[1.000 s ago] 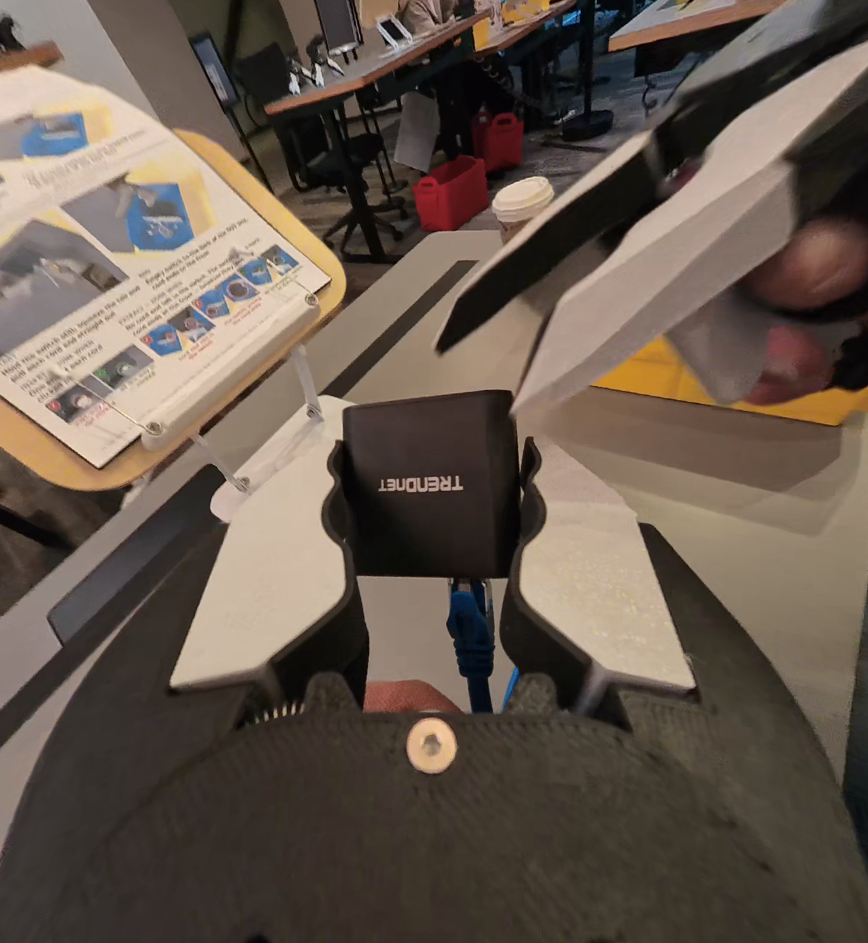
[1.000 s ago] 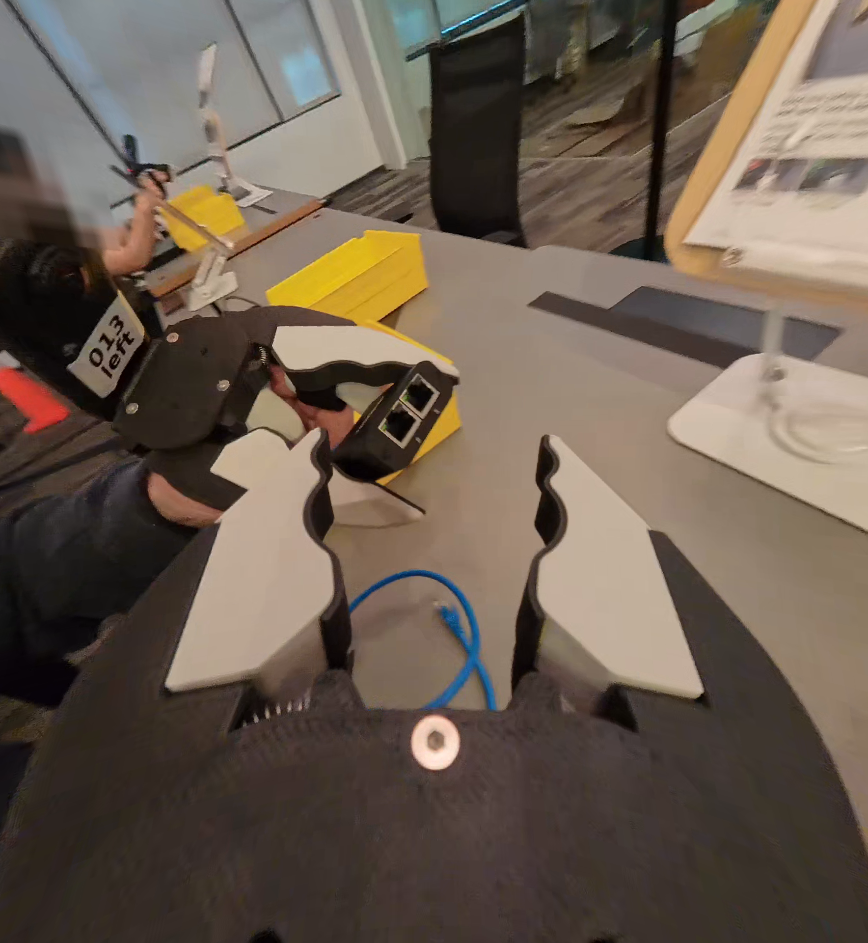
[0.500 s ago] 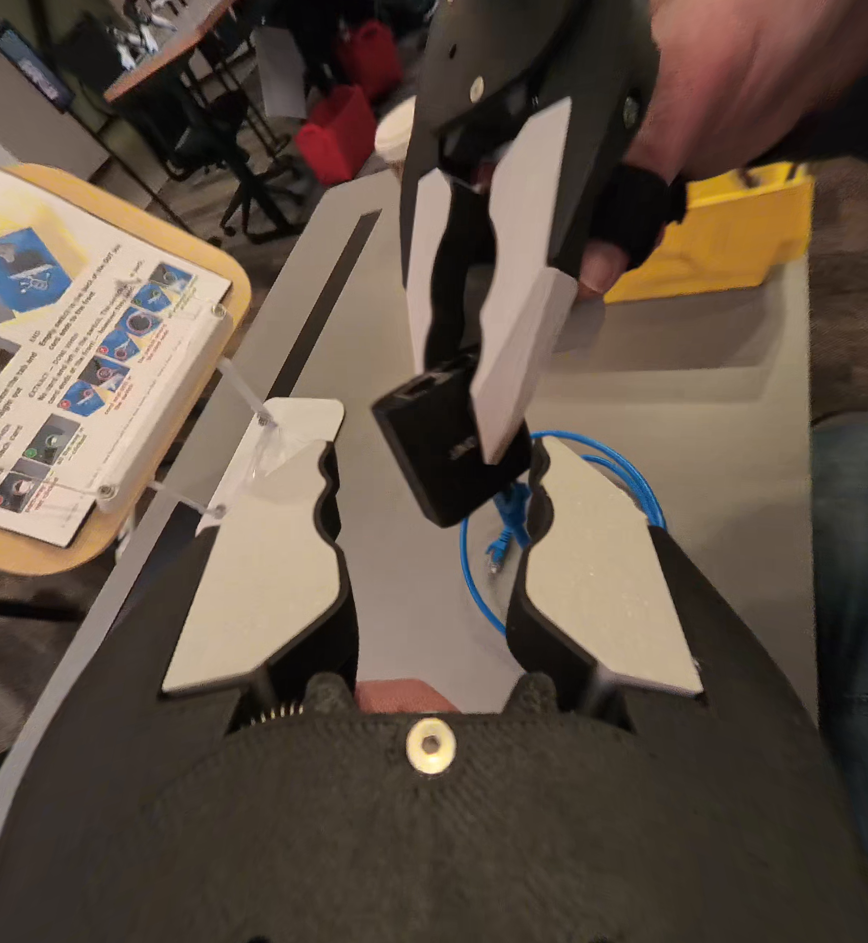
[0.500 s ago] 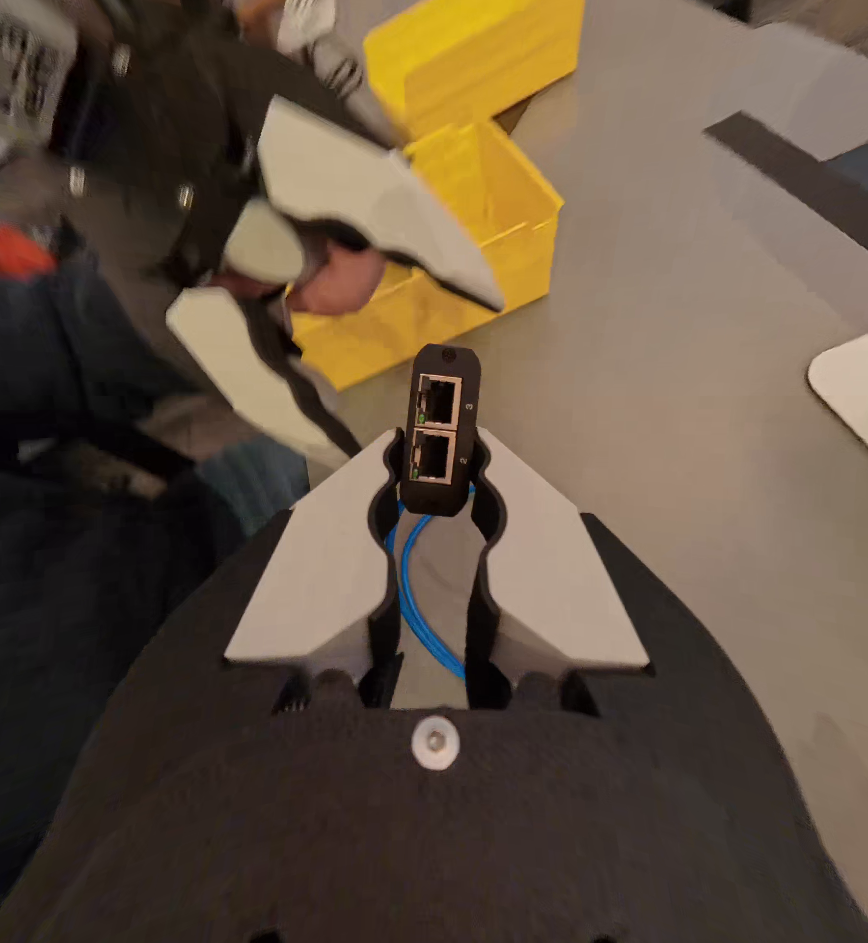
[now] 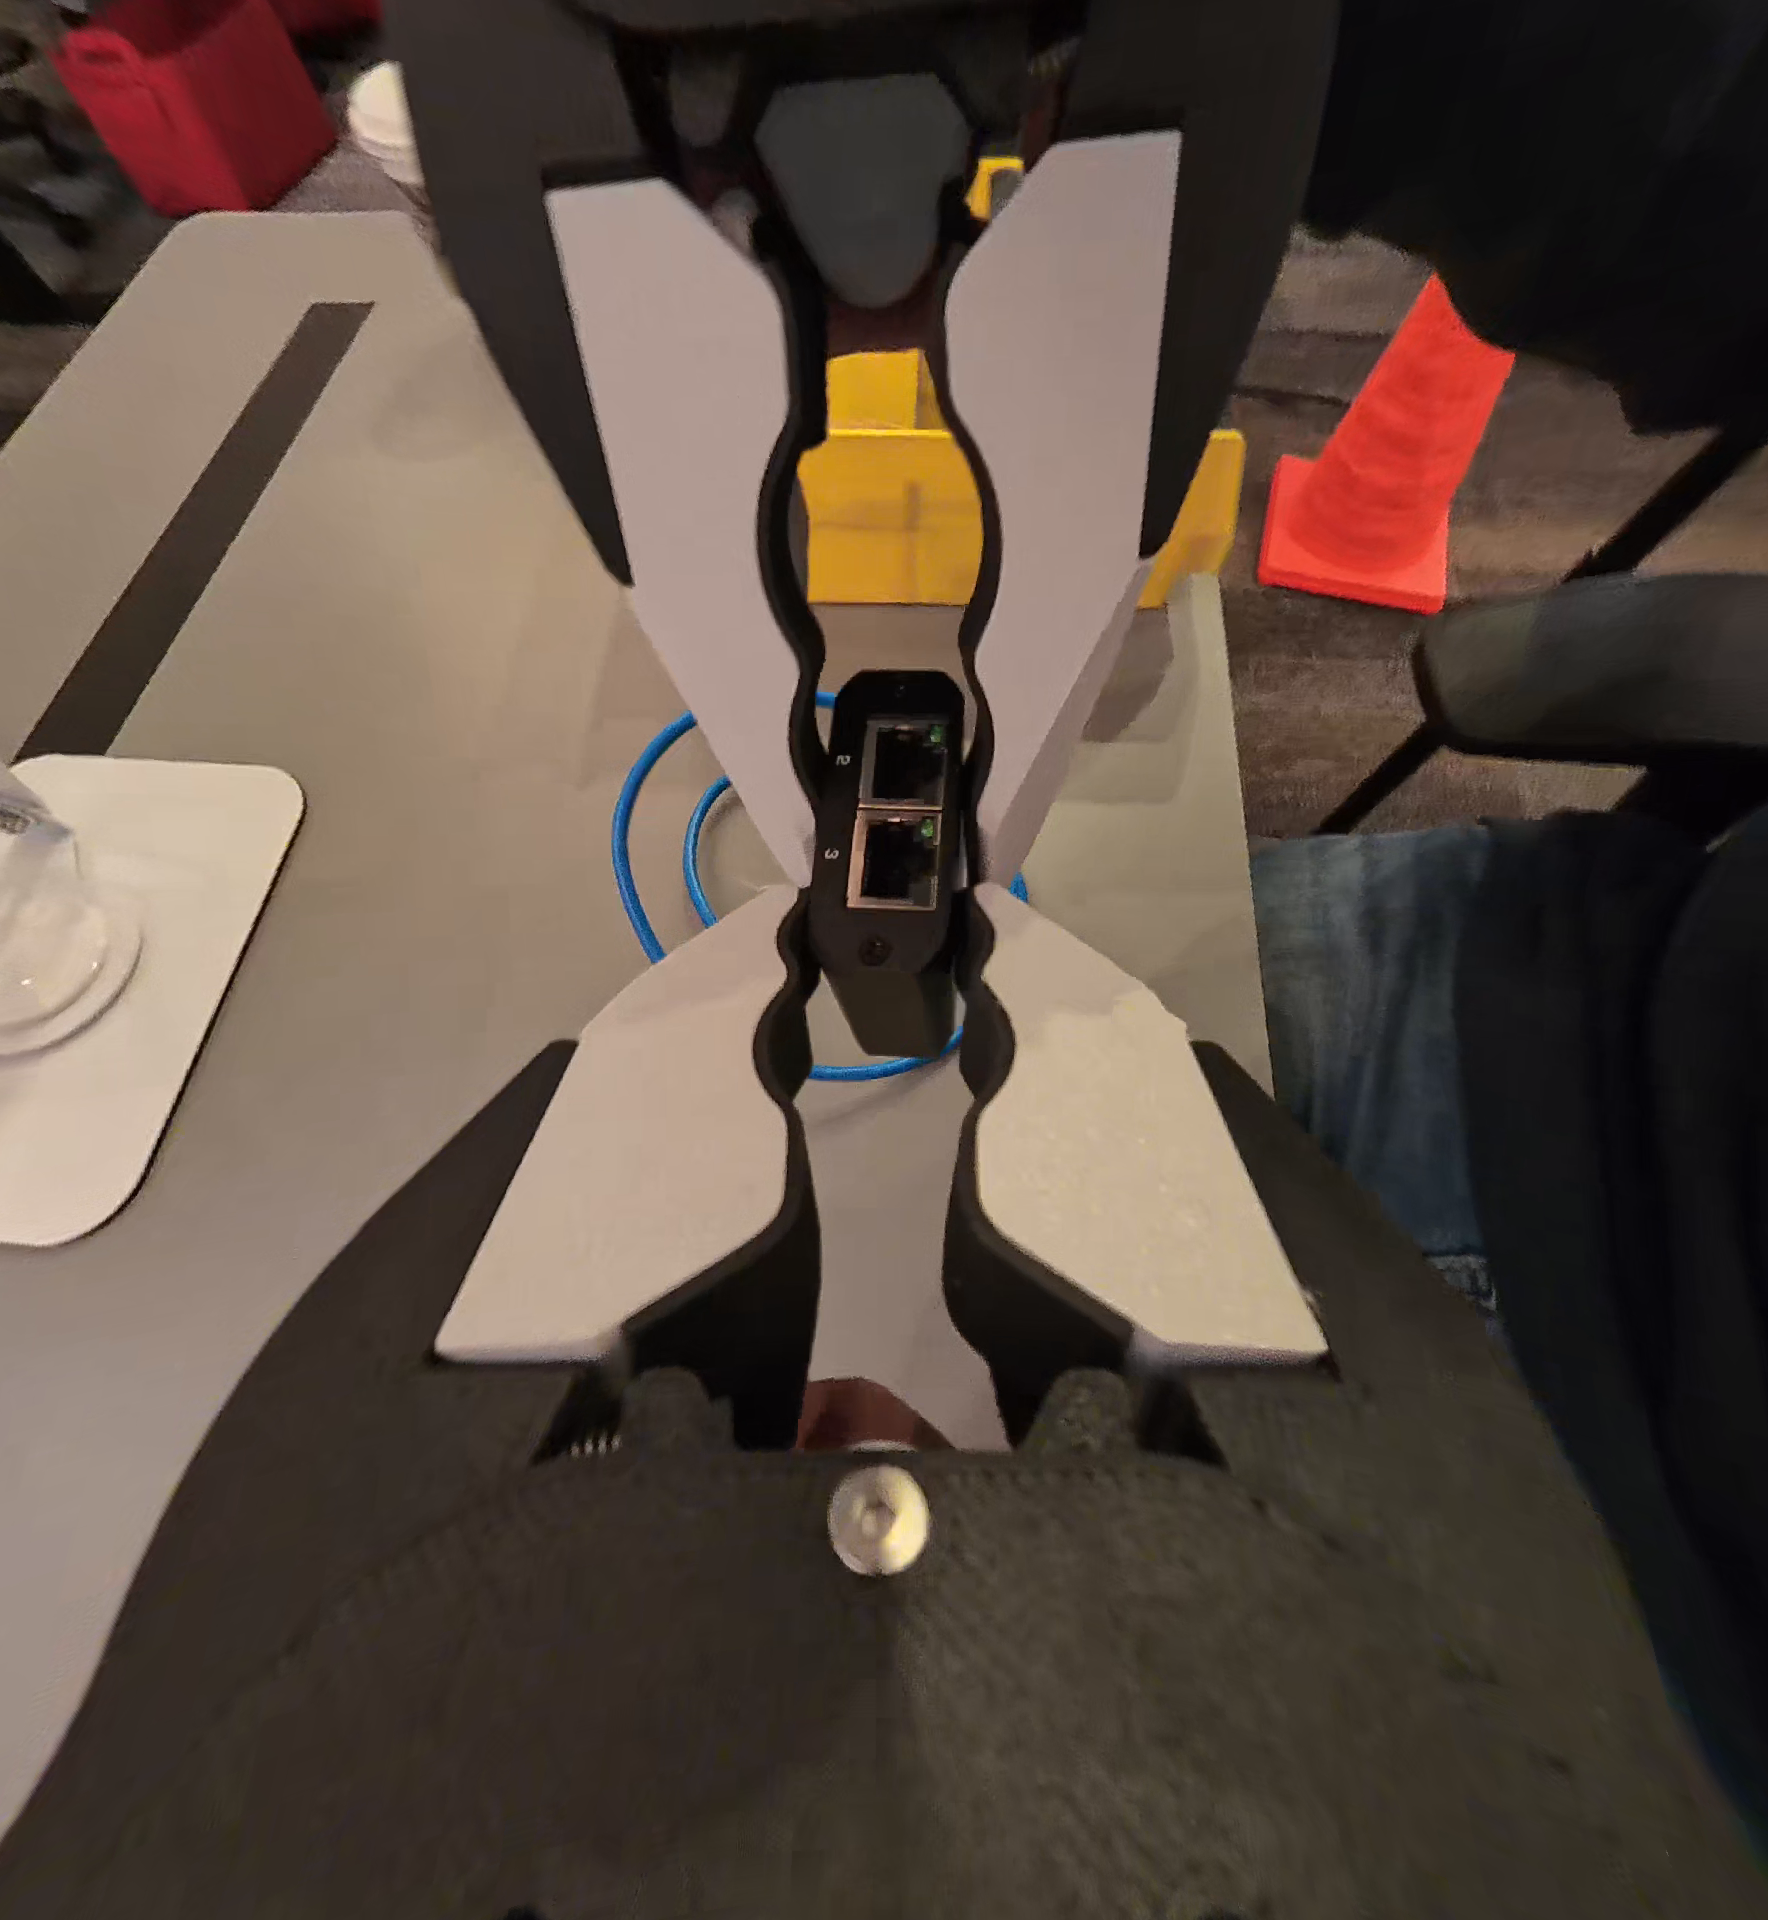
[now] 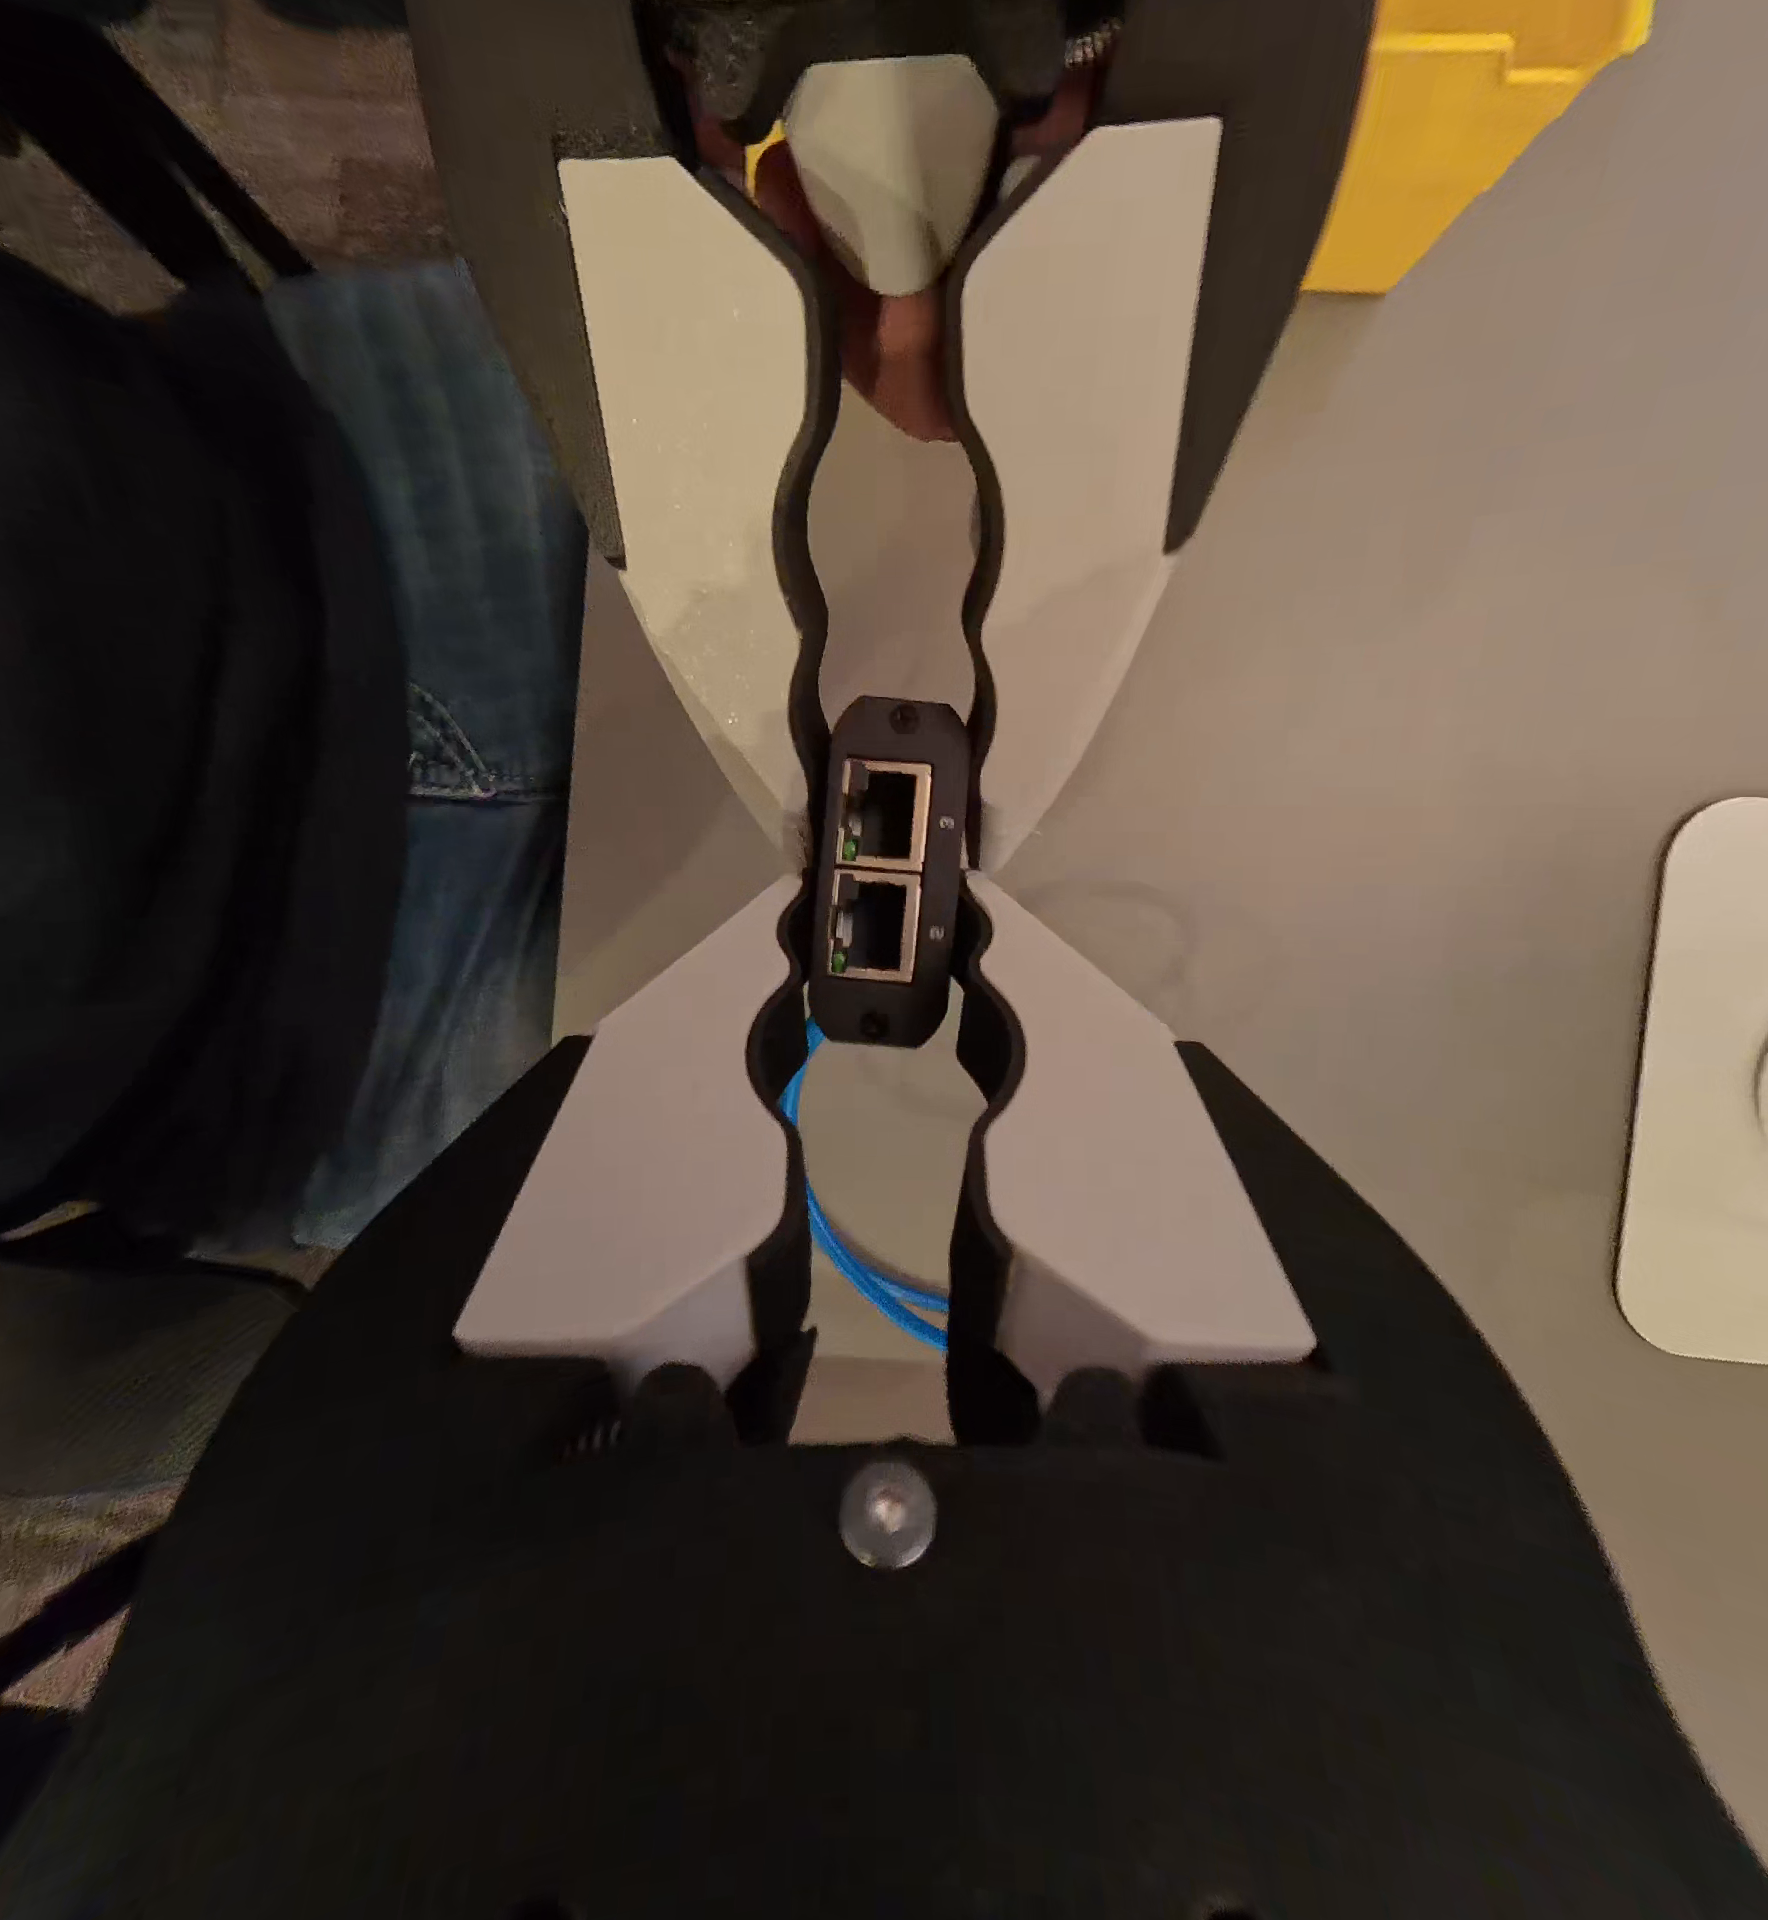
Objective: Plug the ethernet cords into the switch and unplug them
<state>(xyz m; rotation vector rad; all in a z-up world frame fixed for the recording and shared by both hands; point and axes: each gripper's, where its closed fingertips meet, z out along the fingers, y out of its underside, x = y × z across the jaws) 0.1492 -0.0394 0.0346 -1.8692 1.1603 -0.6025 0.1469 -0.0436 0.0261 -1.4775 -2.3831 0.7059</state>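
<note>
- A yellow bin stands at the far edge of the grey table, mostly hidden behind the gripper fingers; what is inside it cannot be seen.
- The switch is a small black box, held in the air above the table, between the two grippers that point at each other.
- Its face shows two ethernet ports, one above the other, both empty, each with a small green light.
- The left gripper is nearly closed, and its fingertips press the sides of the switch at one end.
- The right gripper is also nearly closed and clamps the other end of the switch.
- The blue ethernet cord lies in loops on the table under the switch.
</note>
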